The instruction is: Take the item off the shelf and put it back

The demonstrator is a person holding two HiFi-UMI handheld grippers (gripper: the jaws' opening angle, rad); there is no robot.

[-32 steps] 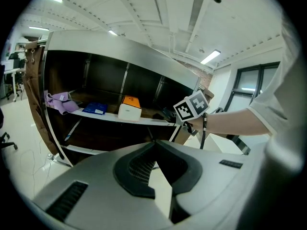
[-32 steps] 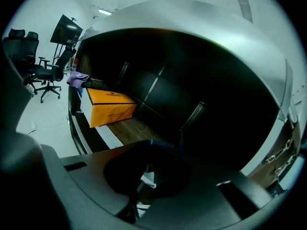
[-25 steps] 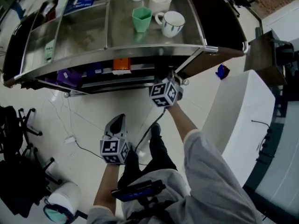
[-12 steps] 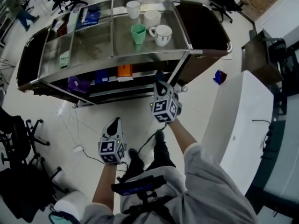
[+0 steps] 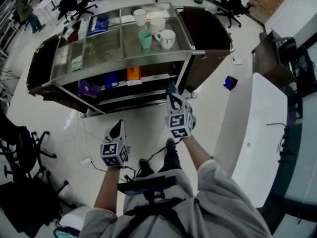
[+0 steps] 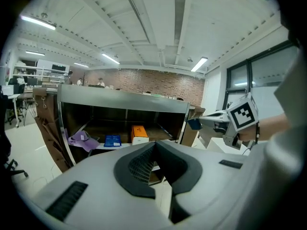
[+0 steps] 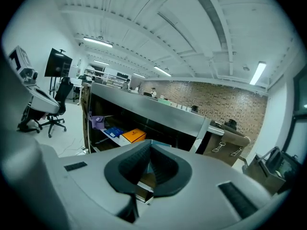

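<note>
Left gripper [image 5: 118, 126] low at left over the floor, well short of the steel shelf unit [image 5: 101, 46]; claw pressed together, nothing in it. Lower shelf carries, left to right, a purple packet [image 5: 88, 88], a blue box [image 5: 111, 80], an orange box [image 5: 132, 73]; the top holds a green cup [image 5: 144, 38] and white mugs [image 5: 167, 37]. Right gripper [image 5: 172, 95] near the unit's front right post; claw pinching a small flat blue item [image 6: 194, 123] by one edge; the item is off the shelf, in the air.

Likely step: returning it to the lower shelf.

Risks, as judged: narrow edge grip, so the item may swivel or slip if it brushes anything; the overhanging top edge and the post stand close to the entry path; a shallow release could leave it hanging over the shelf lip; a deep push could shove the orange box.
</note>
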